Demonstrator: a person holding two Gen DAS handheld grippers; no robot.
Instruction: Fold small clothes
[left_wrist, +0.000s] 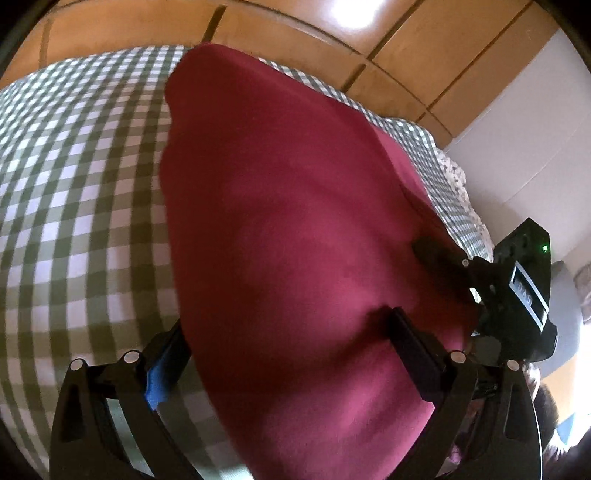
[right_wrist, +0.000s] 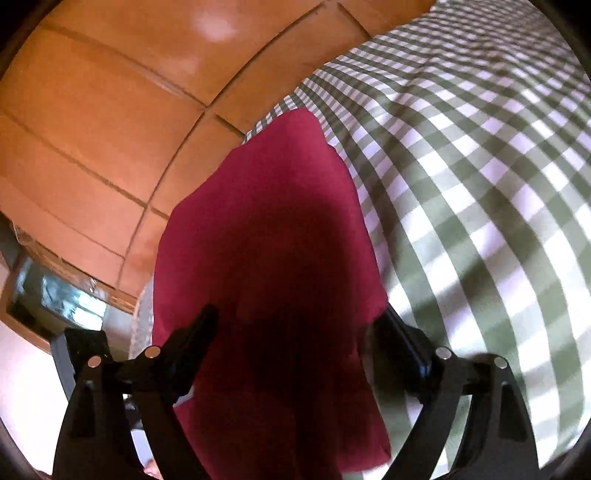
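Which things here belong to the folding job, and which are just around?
Job: red garment; left claw, open; right claw, open; green checked bedcover as work surface.
Around: wooden panelling; white wall.

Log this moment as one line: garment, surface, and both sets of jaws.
garment: red cloth flat on checked cover | left gripper: jaws open, straddling cloth | right gripper: jaws open, over cloth edge

Beyond the fingers lies a green-and-white checked bedspread (left_wrist: 81, 206), and past its far edge stand glossy orange-brown wooden panels (right_wrist: 110, 92) catching a bright glare. A white wall (left_wrist: 524, 122) rises to their right.
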